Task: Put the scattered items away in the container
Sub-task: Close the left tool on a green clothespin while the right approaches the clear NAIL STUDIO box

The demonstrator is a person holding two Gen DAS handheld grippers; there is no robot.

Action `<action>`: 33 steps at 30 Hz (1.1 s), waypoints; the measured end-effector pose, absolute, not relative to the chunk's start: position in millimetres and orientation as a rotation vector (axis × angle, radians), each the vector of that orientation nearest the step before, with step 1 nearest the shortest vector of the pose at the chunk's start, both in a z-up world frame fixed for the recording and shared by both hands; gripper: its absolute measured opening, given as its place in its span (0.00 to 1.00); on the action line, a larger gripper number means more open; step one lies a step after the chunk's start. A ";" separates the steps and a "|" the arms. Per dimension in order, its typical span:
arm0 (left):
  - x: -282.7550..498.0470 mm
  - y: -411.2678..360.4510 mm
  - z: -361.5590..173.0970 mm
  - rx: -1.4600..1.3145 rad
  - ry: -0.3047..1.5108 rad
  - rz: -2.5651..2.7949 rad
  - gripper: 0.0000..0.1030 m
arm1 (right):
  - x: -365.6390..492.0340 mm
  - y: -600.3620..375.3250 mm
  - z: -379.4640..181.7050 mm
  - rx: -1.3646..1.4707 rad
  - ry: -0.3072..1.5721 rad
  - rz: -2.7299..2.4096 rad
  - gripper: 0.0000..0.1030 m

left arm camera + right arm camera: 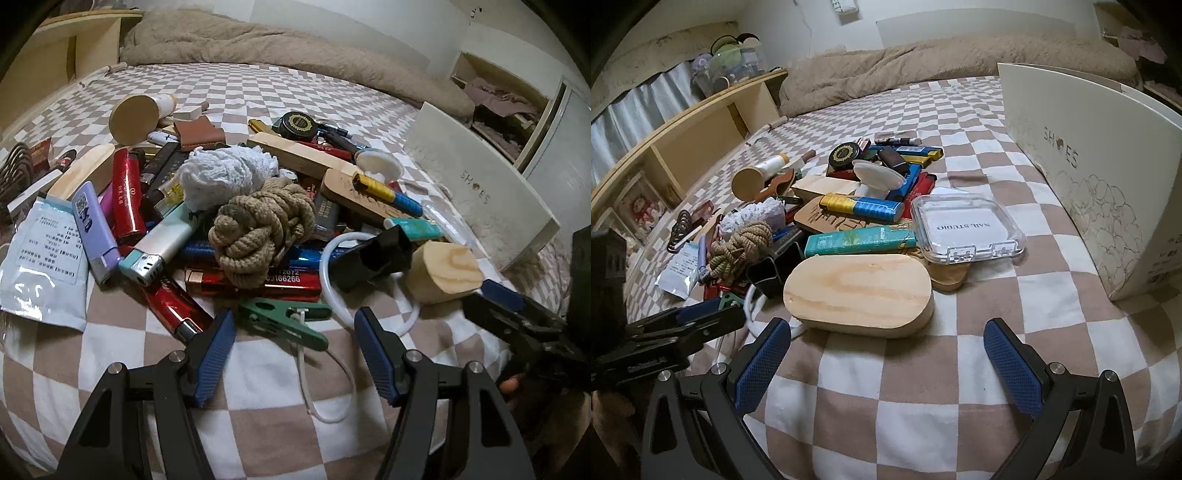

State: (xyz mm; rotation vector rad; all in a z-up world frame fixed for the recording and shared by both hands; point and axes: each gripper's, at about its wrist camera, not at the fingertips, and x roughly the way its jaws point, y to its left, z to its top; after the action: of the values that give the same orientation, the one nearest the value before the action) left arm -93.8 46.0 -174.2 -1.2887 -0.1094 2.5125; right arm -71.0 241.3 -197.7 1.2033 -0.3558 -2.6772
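Note:
A pile of small items lies on the checkered bed. In the left wrist view my left gripper (295, 332) is open and empty, its fingertips just short of a green clothes peg (284, 319) and a white cable tie (325, 384). Behind them lie a coiled rope (258, 229), red lighters (127, 192) and a white yarn ball (221, 173). In the right wrist view my right gripper (886, 343) is open and empty, just in front of an oval wooden block (858, 291). A white shoe box (1089, 166) stands at the right; it also shows in the left wrist view (476, 177).
A clear plastic case (966, 229) lies between the pile and the box. A beige blanket (923, 59) lies at the bed's far end. A wooden headboard shelf (687, 136) runs along the left. The other gripper shows at each view's edge (532, 321).

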 end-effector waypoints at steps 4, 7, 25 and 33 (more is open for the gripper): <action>-95.7 42.0 -174.5 -1.280 -0.116 2.545 0.52 | -70.7 245.3 -196.2 1.189 -0.405 -2.672 1.00; -97.3 36.2 -174.3 -1.281 -0.168 2.531 0.52 | -73.2 248.7 -193.8 1.194 -0.433 -2.674 1.00; -92.0 28.9 -171.6 -1.271 -0.214 2.529 0.52 | -140.6 248.4 -165.2 1.444 0.193 -2.675 1.00; -91.3 27.7 -171.0 -1.269 -0.228 2.526 0.52 | -165.2 245.4 -178.0 1.618 0.398 -2.562 0.91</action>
State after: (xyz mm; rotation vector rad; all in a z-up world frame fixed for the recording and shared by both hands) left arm -91.3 27.7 -171.0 -1.2691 -0.2283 2.5260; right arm -165.2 245.4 -178.0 1.6180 0.3982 -2.5620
